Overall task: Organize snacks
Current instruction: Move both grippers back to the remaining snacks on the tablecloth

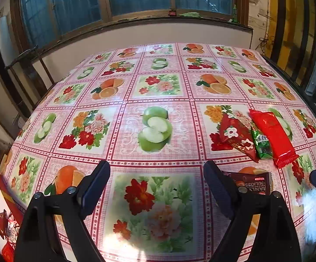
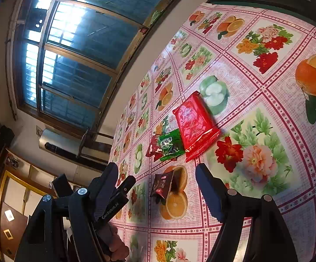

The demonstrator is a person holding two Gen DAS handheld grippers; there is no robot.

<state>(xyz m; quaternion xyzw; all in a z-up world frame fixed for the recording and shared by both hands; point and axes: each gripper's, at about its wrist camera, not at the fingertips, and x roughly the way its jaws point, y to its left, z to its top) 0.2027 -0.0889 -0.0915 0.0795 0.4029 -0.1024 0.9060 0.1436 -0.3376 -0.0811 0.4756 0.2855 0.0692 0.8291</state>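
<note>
Snacks in glossy wrappers, bright red packet (image 2: 196, 126) beside green one (image 2: 171, 145); both grippers' fingers wide apart, empty.

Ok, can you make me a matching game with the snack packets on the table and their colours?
Snacks:
1. long flat packet
2. small packet squeezed in the middle of the group
3. packet with white flowers
4. packet lying alone, nearest the gripper

Colours:
A. dark brown
B. plain bright red
C. green
D. dark red

Pairs: 1-B, 2-C, 3-D, 4-A
</note>
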